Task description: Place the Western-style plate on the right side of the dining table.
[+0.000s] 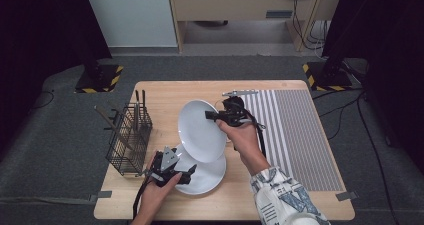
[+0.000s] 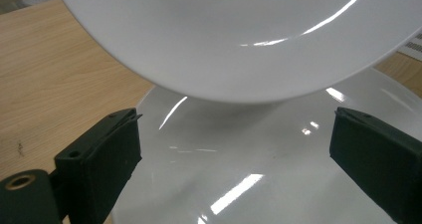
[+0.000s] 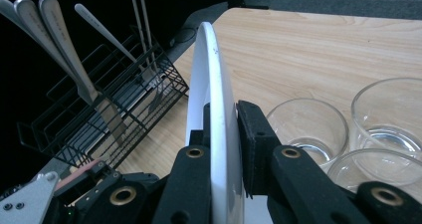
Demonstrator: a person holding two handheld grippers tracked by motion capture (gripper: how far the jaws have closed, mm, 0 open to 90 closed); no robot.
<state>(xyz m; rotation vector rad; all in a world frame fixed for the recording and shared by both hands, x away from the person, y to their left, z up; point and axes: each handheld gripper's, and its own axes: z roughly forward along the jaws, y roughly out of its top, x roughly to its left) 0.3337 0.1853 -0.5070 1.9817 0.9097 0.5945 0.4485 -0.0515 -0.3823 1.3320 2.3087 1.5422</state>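
Note:
My right gripper point(image 1: 214, 116) is shut on the rim of a white plate point(image 1: 200, 130), which it holds tilted above the table. In the right gripper view the plate point(image 3: 214, 99) stands edge-on, pinched between the black jaws of the right gripper point(image 3: 221, 129). A second white plate point(image 1: 207, 174) lies flat on the wooden table point(image 1: 165, 92), partly under the lifted one. My left gripper point(image 1: 192, 170) rests at this lower plate's left edge, open. In the left gripper view the lower plate point(image 2: 239, 174) spreads between the wide-apart jaws, with the raised plate point(image 2: 234, 35) overhead.
A black wire cutlery basket point(image 1: 129, 137) holding several utensils stands at the table's left. A striped grey mat point(image 1: 295, 130) covers the right side, with a metal utensil point(image 1: 240, 92) near its far edge. Three clear glass bowls point(image 3: 308, 127) sit in the right gripper view.

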